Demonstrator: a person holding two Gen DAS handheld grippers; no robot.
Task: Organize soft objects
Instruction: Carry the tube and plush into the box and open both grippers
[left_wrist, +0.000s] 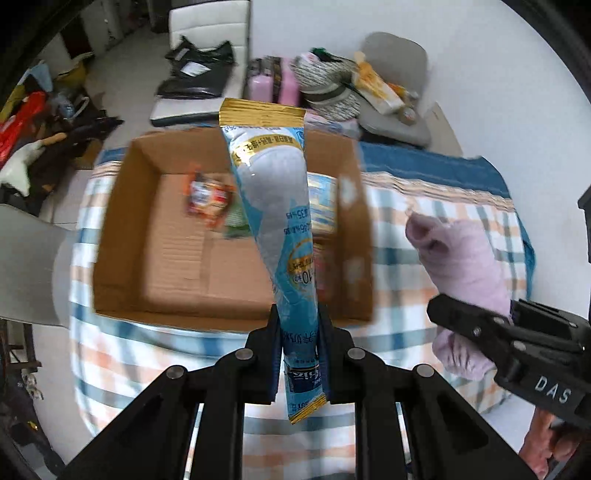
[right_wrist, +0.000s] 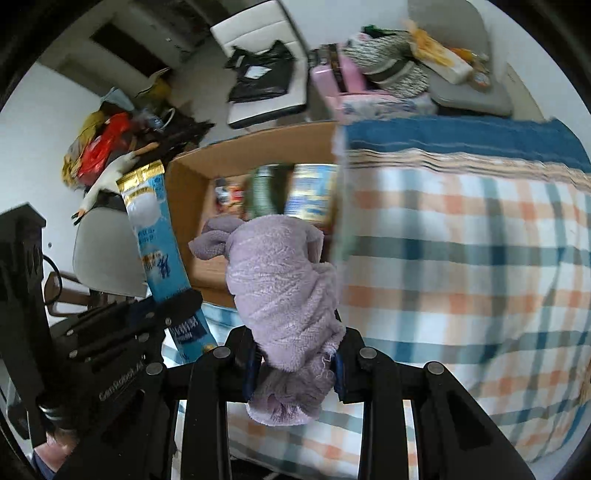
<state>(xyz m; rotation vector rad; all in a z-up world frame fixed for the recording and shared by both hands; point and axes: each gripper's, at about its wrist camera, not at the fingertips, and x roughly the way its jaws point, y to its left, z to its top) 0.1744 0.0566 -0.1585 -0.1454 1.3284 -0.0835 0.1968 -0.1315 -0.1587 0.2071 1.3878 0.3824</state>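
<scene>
Left gripper (left_wrist: 298, 332) pinching a long blue sachet (left_wrist: 275, 206) near its lower end; gold-sealed top pointing away, tilted slightly left. Sachet held above the near wall of an open cardboard box (left_wrist: 110, 229), most of its length over the box interior. Inside box: red snack packet (left_wrist: 207, 195) toward the far left, blue-and-gold packets (left_wrist: 323, 206) along the right wall, partly hidden behind the sachet. Box resting on counter covered by a plaid cloth (left_wrist: 443, 229) in blue, orange and white.

Right gripper (right_wrist: 295, 363) clamped on a rolled lilac towel (right_wrist: 280, 280), fingers pressed into the roll's lower part; free end of the roll reaching toward the box, raised off the cloth. In left wrist view, towel just right of the box, apart from it. Strong motion blur on background.
</scene>
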